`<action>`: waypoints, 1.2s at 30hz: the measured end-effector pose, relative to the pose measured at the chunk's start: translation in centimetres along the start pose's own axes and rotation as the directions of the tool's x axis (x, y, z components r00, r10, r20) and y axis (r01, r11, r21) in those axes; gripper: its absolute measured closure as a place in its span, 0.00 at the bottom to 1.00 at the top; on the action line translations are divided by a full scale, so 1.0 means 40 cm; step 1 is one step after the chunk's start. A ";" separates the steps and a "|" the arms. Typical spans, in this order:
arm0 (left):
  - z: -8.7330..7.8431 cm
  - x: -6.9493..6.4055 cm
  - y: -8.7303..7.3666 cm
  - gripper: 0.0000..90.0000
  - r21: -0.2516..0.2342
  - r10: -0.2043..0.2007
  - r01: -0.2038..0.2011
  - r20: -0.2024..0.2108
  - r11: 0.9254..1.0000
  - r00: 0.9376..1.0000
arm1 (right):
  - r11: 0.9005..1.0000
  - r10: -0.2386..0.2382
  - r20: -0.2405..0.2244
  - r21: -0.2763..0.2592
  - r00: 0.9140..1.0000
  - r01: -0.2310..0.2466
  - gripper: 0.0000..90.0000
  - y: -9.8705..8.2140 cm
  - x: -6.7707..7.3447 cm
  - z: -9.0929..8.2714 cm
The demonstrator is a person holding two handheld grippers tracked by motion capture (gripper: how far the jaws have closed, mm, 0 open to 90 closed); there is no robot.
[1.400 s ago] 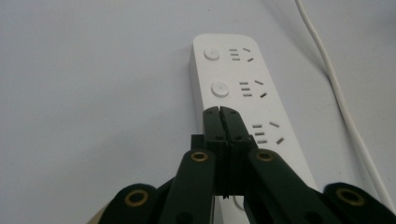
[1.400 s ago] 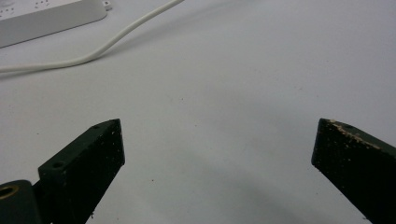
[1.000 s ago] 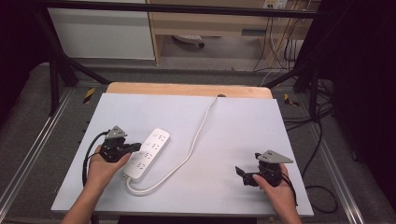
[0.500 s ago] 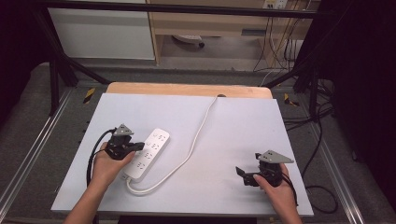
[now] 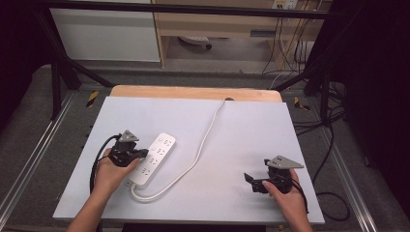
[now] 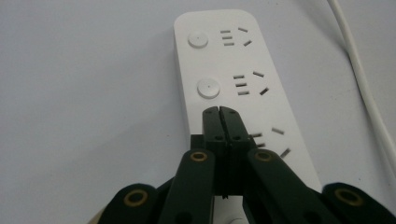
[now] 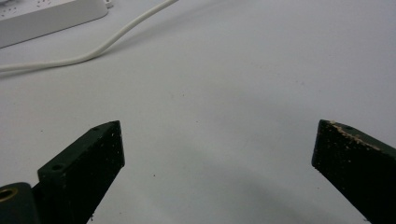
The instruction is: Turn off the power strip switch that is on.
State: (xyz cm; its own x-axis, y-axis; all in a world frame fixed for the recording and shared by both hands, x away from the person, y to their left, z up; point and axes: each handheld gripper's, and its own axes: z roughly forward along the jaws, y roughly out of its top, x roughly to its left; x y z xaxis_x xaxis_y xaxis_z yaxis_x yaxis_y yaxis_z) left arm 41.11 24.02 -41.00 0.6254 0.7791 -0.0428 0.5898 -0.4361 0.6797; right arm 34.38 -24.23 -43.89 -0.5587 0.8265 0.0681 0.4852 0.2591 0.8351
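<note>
A white power strip [image 5: 153, 158] lies slanted on the left half of the grey table; its round buttons and sockets show in the left gripper view [image 6: 233, 70]. My left gripper [image 5: 141, 153] is shut, its closed tips [image 6: 220, 113] resting over the strip where the third button would be. The strip's white cable [image 5: 205, 140] curls from its near end and runs to the table's far edge. My right gripper [image 5: 251, 182] rests open near the front right, jaws wide apart over bare table [image 7: 219, 135]. The strip's end [image 7: 46, 16] and cable [image 7: 112, 42] lie far ahead of it.
The grey table top [image 5: 251, 125] ends in a wooden strip [image 5: 193, 93] at the far edge. Black frame legs and floor cables [image 5: 319, 121] stand beyond the right side. A white cabinet [image 5: 106, 34] sits behind the table.
My left gripper has shifted slightly forward and right onto the power strip. The right gripper has stayed put.
</note>
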 end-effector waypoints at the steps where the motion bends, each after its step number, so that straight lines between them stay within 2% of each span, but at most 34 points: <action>1: 0.000 0.000 0.000 1.00 0.001 0.001 -0.001 0.000 1.000 1.000 | 1.000 -0.001 0.001 0.002 1.000 0.001 0.03 0.000 0.000 0.000; 13: 0.005 -0.006 -0.001 1.00 0.012 0.015 -0.015 -0.004 1.000 1.000 | 1.000 0.001 0.000 0.011 1.000 -0.001 0.04 0.000 -0.001 0.001; 22: 0.006 -0.008 -0.002 1.00 0.012 0.005 -0.005 -0.011 1.000 1.000 | 1.000 0.001 -0.001 0.011 1.000 -0.001 0.04 0.000 -0.001 0.001; 32: 0.009 -0.013 -0.002 1.00 0.034 0.007 -0.007 -0.018 0.999 1.000 | 1.000 0.005 -0.002 0.015 1.000 -0.005 0.04 -0.001 -0.001 0.001; 36: 0.009 -0.011 -0.004 1.00 0.029 -0.002 0.002 -0.010 1.000 1.000 | 1.000 0.005 -0.005 0.017 1.000 -0.005 0.04 -0.001 0.000 0.001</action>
State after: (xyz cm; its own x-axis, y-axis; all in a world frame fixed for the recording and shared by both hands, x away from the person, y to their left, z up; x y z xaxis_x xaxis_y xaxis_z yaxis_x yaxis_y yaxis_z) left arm 40.92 23.60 -41.36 0.6192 0.7843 -0.0372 0.6060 -0.4472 0.6579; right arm 34.42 -24.22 -43.94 -0.5601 0.8250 0.0751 0.4990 0.2636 0.8256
